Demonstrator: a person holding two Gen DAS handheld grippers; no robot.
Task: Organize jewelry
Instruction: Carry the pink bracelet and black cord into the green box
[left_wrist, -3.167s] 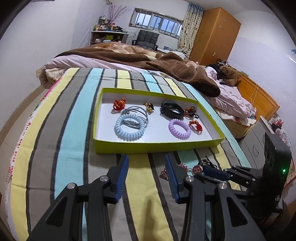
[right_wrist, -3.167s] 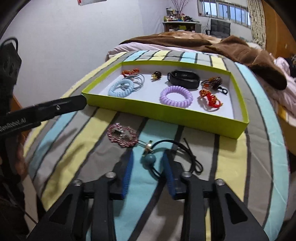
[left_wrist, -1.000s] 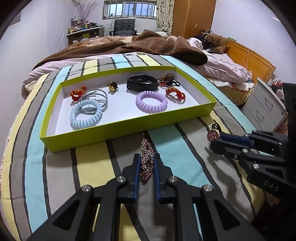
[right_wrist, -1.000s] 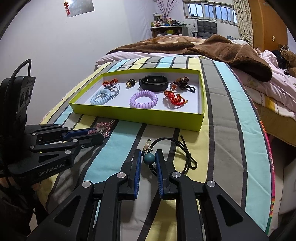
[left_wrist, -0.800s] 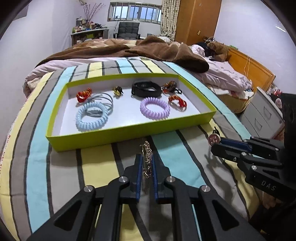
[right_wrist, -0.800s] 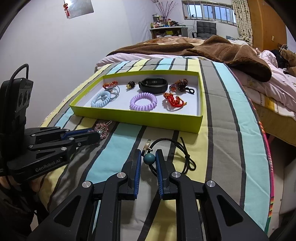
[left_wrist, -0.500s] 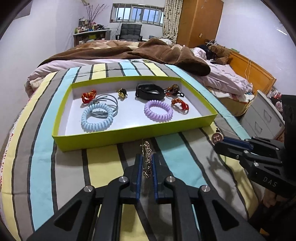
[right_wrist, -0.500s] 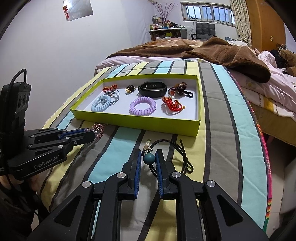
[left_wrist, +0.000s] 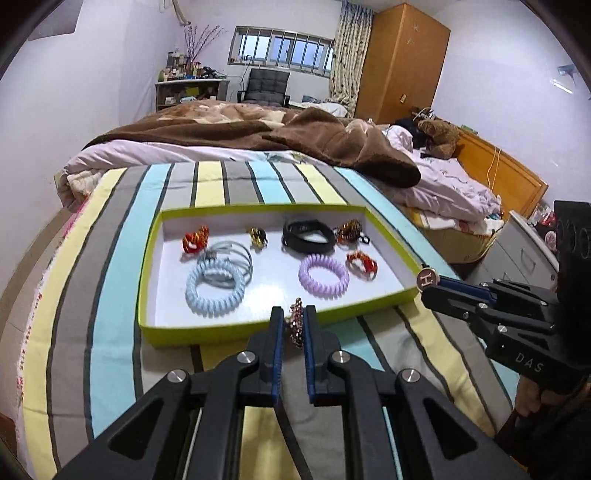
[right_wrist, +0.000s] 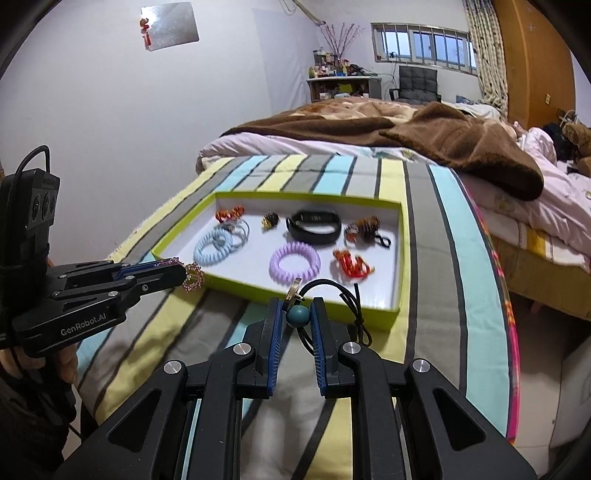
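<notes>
Jewelry for sorting is carried in both grippers, with a green tray (left_wrist: 258, 330) lying on the striped bedspread (left_wrist: 110, 295) directly ahead of each. Left wrist view: the left gripper (left_wrist: 293, 328) is clamped on a beaded bracelet (left_wrist: 296, 320), held edge-on and upright between the jaws, just at the tray's near wall; the tray's long axis runs across the view. Inside lie a blue coil band (left_wrist: 215, 292), a purple coil band (left_wrist: 324, 274) and a black wristband (left_wrist: 308, 236). The right gripper (left_wrist: 430, 282) shows at right, beside the tray's right near corner. Right wrist view: the right gripper (right_wrist: 298, 321) is closed on a teal bead (right_wrist: 297, 316) of a black cord necklace (right_wrist: 347, 295), cord trailing over the near wall. Judged from both views, each piece needs a short forward carry over that wall; neither arm is clearly nearer.
</notes>
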